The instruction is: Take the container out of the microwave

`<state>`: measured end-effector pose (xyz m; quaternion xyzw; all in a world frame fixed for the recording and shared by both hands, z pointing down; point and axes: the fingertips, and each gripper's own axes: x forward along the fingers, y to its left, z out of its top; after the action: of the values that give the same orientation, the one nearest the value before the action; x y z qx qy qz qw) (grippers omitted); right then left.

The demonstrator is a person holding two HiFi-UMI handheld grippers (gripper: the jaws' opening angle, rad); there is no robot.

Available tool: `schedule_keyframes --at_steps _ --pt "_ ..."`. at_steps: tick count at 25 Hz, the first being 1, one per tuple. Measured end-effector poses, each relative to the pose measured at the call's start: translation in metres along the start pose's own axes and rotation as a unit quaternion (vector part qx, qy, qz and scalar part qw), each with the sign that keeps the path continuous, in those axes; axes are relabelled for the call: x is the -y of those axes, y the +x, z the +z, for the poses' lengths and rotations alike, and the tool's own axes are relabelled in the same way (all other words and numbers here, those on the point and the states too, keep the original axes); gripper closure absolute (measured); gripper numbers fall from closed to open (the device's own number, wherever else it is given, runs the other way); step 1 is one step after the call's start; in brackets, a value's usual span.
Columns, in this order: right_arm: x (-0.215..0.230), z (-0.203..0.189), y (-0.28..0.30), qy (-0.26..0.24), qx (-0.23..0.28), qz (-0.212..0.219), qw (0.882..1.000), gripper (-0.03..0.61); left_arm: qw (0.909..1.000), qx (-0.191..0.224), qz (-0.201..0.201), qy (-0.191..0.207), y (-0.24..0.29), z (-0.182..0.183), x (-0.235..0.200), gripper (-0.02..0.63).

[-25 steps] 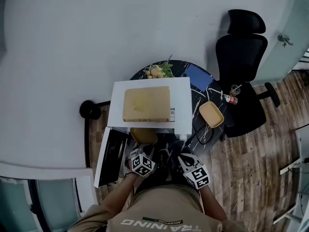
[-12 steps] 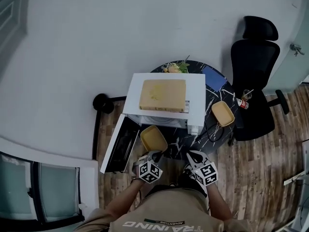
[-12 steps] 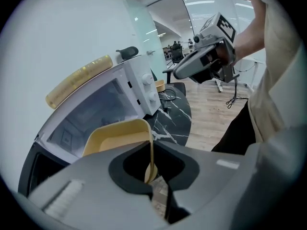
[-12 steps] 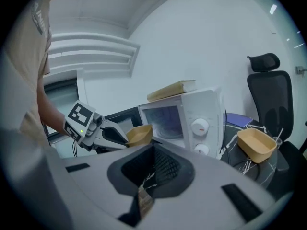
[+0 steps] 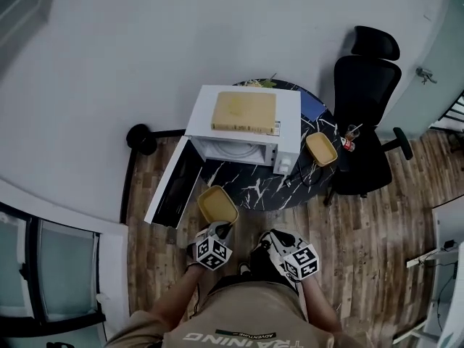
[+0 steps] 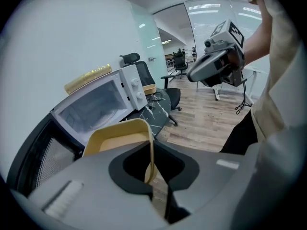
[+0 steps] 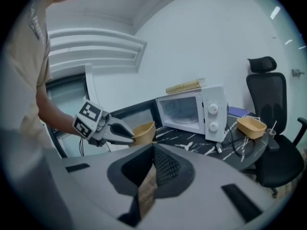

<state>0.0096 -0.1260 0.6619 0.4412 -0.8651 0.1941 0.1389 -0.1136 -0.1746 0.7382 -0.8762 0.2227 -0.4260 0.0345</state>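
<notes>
The left claw (image 5: pixel 220 228) pinched the wall of the shallow yellow plastic container (image 5: pixel 217 204), holding it clear of the white microwave (image 5: pixel 288 132) (door wide open). The right claw (image 5: pixel 267 241), pressed together and empty, seemed unneeded.

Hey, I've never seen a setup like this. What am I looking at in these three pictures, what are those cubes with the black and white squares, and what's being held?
There is no robot here. A person holds a hand-held gripper in each hand, and the marker cubes are part of those grippers. The head view looks down from a camera on the person's head. The other two pictures come from cameras riding on each gripper, looking along its jaws.

The left hand-held gripper is clamped on the wall of a yellow rounded plastic container, which it holds outside the white microwave. The microwave's door stands open. The right hand-held gripper is shut and empty.

The microwave sits on a round black marble-pattern table, with a second yellow container beside it.
</notes>
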Motion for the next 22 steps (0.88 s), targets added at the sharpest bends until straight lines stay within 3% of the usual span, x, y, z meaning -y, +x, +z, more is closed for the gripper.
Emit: schedule_keyframes --at_steps 3,7,11,17,22 --pt "-0.025 -0.028 -0.022 -0.028 -0.041 0.001 0.999 0.571 0.9999 -0.002 -0.002 -0.014 -0.009 -0.021 0.024 0.586" --pt "-0.046 -0.056 -0.051 -0.025 -0.065 -0.006 0.998 0.571 0.9998 -0.018 -0.001 -0.012 -0.016 -0.043 0.056 0.586" --pt "-0.047 -0.060 -0.063 -0.012 -0.057 -0.011 0.998 0.571 0.9995 -0.022 0.010 -0.020 -0.020 -0.051 0.073 0.588" --pt "-0.049 -0.051 -0.086 -0.034 -0.034 0.017 0.999 0.571 0.9980 -0.031 0.039 -0.038 -0.040 -0.039 0.106 0.586" --pt "-0.055 -0.073 -0.124 -0.058 -0.041 0.060 0.996 0.571 0.9962 -0.046 0.056 -0.050 -0.059 -0.015 0.155 0.586"
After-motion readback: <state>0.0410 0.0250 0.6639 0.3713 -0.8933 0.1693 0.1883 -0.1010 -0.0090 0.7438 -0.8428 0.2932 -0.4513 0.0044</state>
